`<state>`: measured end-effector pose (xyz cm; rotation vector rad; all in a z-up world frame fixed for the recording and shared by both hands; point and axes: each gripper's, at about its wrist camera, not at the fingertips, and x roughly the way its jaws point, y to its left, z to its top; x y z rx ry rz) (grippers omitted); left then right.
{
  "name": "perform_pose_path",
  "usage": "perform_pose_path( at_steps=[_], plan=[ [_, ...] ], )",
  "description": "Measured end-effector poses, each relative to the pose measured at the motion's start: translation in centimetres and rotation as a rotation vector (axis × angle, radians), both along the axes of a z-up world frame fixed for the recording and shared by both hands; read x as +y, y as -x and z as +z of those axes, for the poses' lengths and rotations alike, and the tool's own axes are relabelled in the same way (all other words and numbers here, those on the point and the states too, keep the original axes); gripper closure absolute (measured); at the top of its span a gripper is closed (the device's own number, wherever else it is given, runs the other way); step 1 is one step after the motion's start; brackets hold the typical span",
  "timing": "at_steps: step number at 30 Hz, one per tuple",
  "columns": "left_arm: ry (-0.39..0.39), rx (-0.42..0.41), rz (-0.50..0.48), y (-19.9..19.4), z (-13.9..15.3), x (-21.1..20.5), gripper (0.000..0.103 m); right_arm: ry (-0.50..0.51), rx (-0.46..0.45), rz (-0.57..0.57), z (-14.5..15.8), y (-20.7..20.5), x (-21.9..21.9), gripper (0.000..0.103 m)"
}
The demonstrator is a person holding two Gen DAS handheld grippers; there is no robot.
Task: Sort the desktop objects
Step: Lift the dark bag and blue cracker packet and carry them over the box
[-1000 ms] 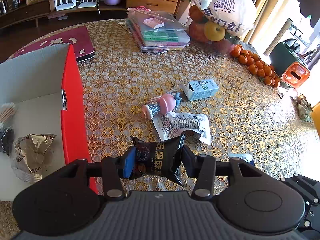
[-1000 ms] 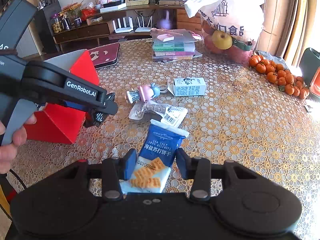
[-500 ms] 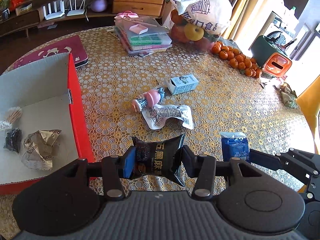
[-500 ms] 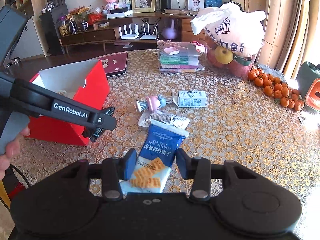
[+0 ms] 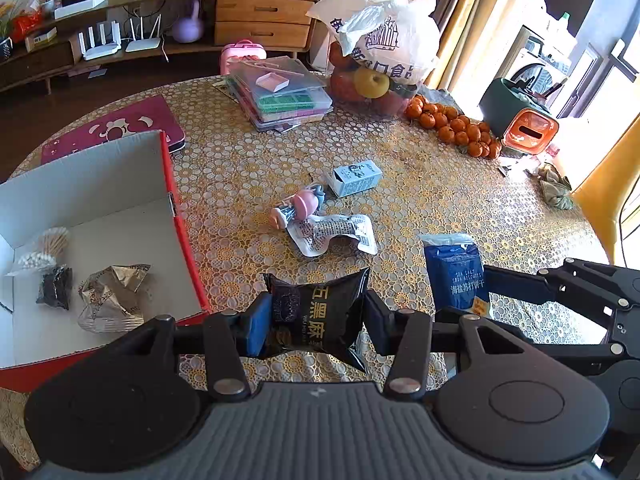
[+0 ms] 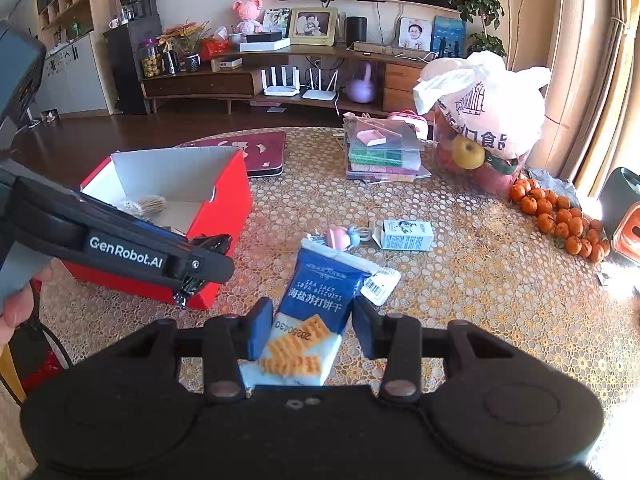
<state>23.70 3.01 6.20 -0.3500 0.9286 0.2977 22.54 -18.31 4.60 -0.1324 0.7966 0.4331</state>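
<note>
My left gripper (image 5: 312, 320), clamping the black sesame packet (image 5: 320, 312), hangs just right of the red box (image 5: 182, 240); my right gripper (image 6: 306, 326), farther off, clamps the blue biscuit packet (image 6: 320, 296).

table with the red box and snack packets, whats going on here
A person is sorting the table with a gripper in each hand. The left gripper clamps a black snack packet beside the red box, which already holds a few items. The right gripper grips a blue biscuit packet. A small carton and a pink toy lie on the table.
</note>
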Motion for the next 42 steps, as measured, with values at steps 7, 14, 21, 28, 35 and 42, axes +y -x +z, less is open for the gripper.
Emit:
perform_pose_path(
  at_steps=[7,14,21,28,35,42],
  plan=[
    [-0.004,-0.009,0.021,2.0,0.9,1.4,0.056,-0.003,-0.012,0.035,1.0,0.0,1.8,0.06],
    [-0.001,-0.017,0.045,4.1,1.4,3.0,0.056,-0.021,-0.015,0.073,1.8,0.0,3.9,0.06],
    [-0.004,-0.023,0.068,6.2,2.0,4.2,0.055,-0.025,-0.024,0.111,2.4,0.1,6.1,0.06],
    [-0.018,-0.033,0.104,8.4,2.8,6.1,0.055,-0.032,-0.033,0.158,3.0,-0.2,8.7,0.06],
    [-0.03,-0.038,0.154,10.5,3.3,8.7,0.056,-0.026,-0.038,0.2,3.1,-0.5,11.7,0.06],
    [-0.047,-0.02,0.198,11.9,3.3,11.4,0.055,-0.018,-0.031,0.231,2.9,-1.2,14.5,0.06]
  ],
)
